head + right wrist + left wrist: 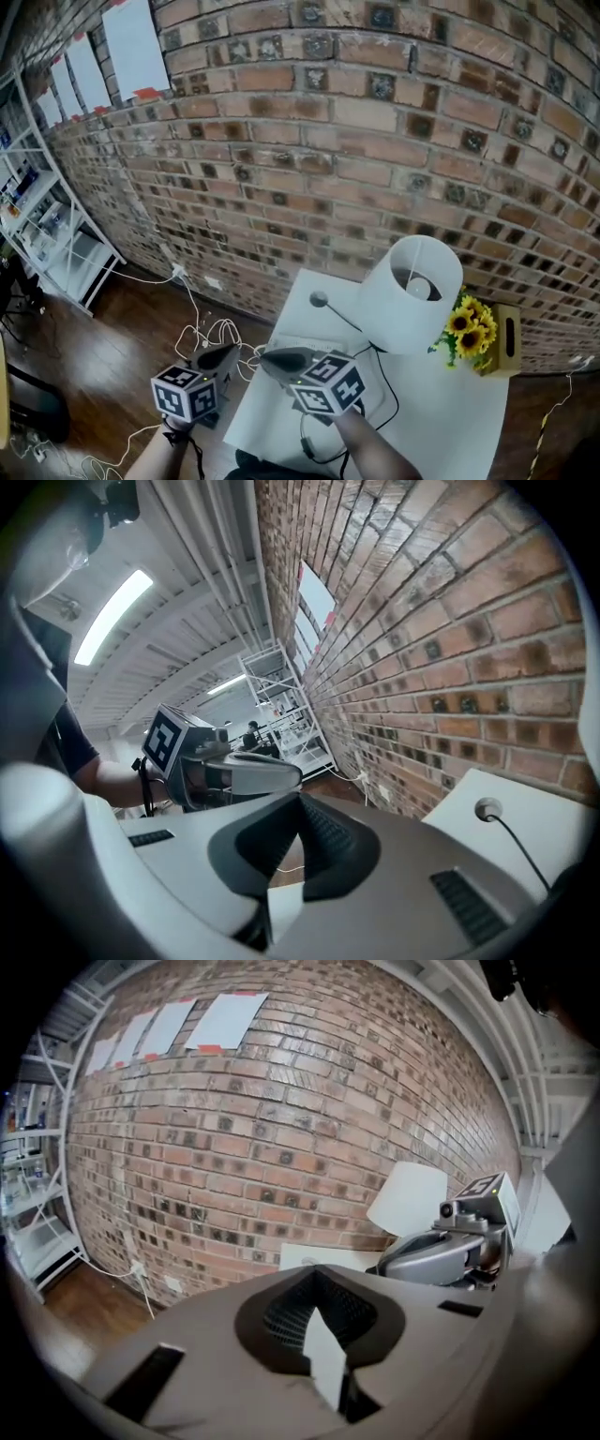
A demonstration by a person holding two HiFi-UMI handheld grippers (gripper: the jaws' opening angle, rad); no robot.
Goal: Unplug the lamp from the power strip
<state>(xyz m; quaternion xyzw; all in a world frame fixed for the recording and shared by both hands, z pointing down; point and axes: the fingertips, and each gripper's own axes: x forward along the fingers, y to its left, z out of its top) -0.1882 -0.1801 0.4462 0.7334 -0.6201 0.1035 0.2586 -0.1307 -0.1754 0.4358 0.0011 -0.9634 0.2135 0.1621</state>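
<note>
A lamp with a white shade (pixel 412 292) stands on the white table (pixel 450 422); the shade also shows in the left gripper view (pixel 408 1196). A black cord (pixel 386 398) runs over the table top. Another thin black cord ends in a small round grey piece (pixel 319 300) near the table's far corner, also seen in the right gripper view (pixel 486 809). No power strip is clearly visible; my right gripper (pixel 270 356) hangs shut and empty above the table's left part and covers it. My left gripper (pixel 223 354), shut and empty, is just left of the table edge, tip to tip with the right.
A brick wall (pixel 375 141) rises right behind the table. Sunflowers in a yellow box (pixel 483 333) stand right of the lamp. White cables (pixel 202 328) lie on the wooden floor under a wall socket. A white shelf rack (pixel 47 234) stands at the far left.
</note>
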